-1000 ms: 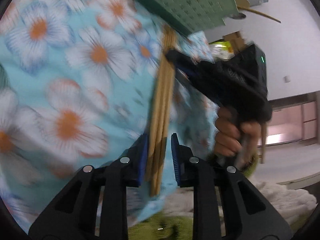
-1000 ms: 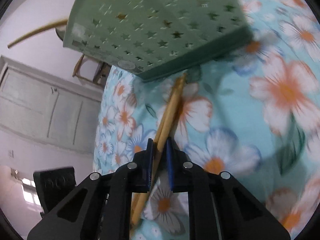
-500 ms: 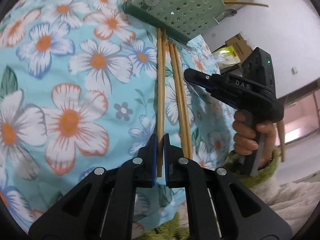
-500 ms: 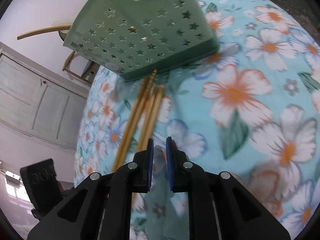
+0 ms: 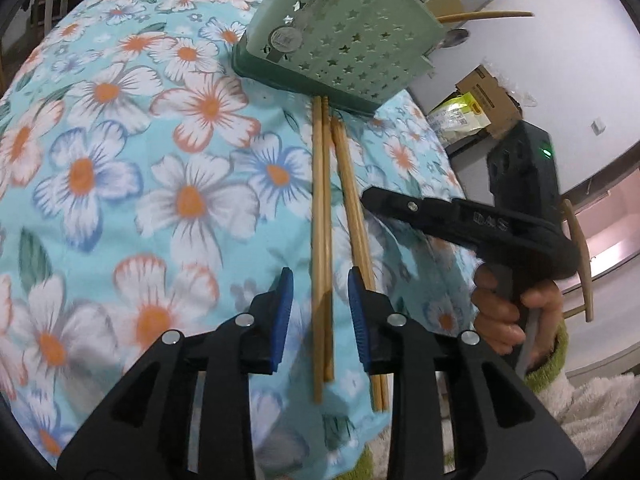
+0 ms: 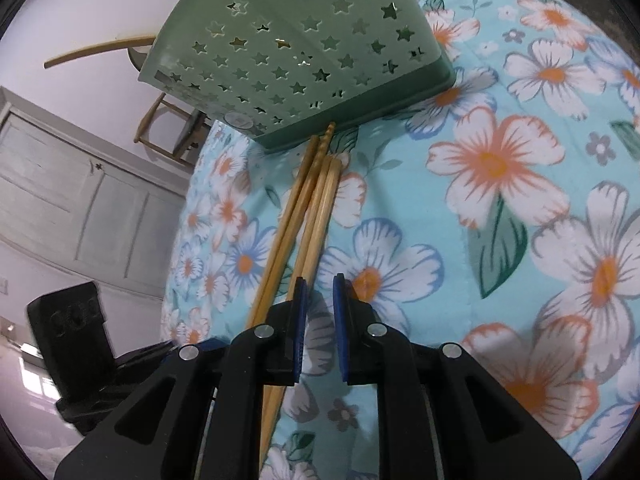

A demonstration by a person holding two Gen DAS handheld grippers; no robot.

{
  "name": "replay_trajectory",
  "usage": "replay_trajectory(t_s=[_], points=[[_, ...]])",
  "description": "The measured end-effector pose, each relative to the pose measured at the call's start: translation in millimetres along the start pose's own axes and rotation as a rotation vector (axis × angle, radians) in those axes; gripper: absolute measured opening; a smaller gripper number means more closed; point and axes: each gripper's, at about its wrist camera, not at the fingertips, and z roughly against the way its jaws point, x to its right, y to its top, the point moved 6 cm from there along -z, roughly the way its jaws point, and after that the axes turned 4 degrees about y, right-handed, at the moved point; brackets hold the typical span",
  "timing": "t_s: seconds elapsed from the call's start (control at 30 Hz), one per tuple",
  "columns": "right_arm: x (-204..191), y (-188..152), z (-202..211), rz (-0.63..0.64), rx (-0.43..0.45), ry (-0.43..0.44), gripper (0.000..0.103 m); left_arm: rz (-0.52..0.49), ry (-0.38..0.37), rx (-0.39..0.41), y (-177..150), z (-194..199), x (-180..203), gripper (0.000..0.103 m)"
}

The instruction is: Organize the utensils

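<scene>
Chopsticks (image 5: 322,216): 4 wooden sticks flat on floral cloth (image 5: 120,184), tips touching green basket (image 5: 352,36) base.
L gripper (image 5: 318,312): jaws opening, straddling one pair, pads not touching.
R gripper (image 6: 319,322): narrow gap, empty, sticks just beside.
Handling: light, stiff, smooth, prob. roll; pinch mid-shaft.

White walls, pale panelled cabinet doors (image 6: 76,200), wooden chair (image 6: 168,136), cardboard box (image 5: 494,96) behind floral tablecloth (image 6: 500,200).
</scene>
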Motion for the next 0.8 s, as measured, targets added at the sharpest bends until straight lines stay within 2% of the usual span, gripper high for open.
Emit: replay_trajectory(t_s=[0.13, 0.2, 0.27, 0.37, 0.43, 0.53, 0.67, 0.8], points=[[-1, 0, -2, -0.021, -0.010, 0.040, 0.020, 0.021, -0.035, -0.007, 12, -13, 0, 0.026], [0, -1, -1, -0.036, -0.015, 0.070, 0.020, 0.043, -0.051, -0.004, 21, -19, -2, 0.022], [3, -2, 0, -0.047, -0.017, 0.081, 0.020, 0.069, -0.059, 0.002, 27, -22, -5, 0.011], [6, -3, 2, -0.052, -0.007, 0.084, 0.017, 0.112, -0.087, 0.004, 35, -28, -8, 0.005], [7, -2, 3, -0.062, 0.001, 0.089, 0.007, 0.124, -0.095, 0.010, 35, -27, -10, 0.005], [9, -2, 5, -0.076, 0.004, 0.100, 0.004, 0.136, -0.099, 0.022, 34, -27, -11, 0.005], [14, 0, 17, -0.050, 0.022, 0.042, 0.003, 0.145, -0.083, 0.046, 31, -20, -14, 0.005], [24, -1, 32, -0.053, 0.031, 0.014, 0.003, 0.143, -0.033, 0.070, 23, -3, -21, 0.005]])
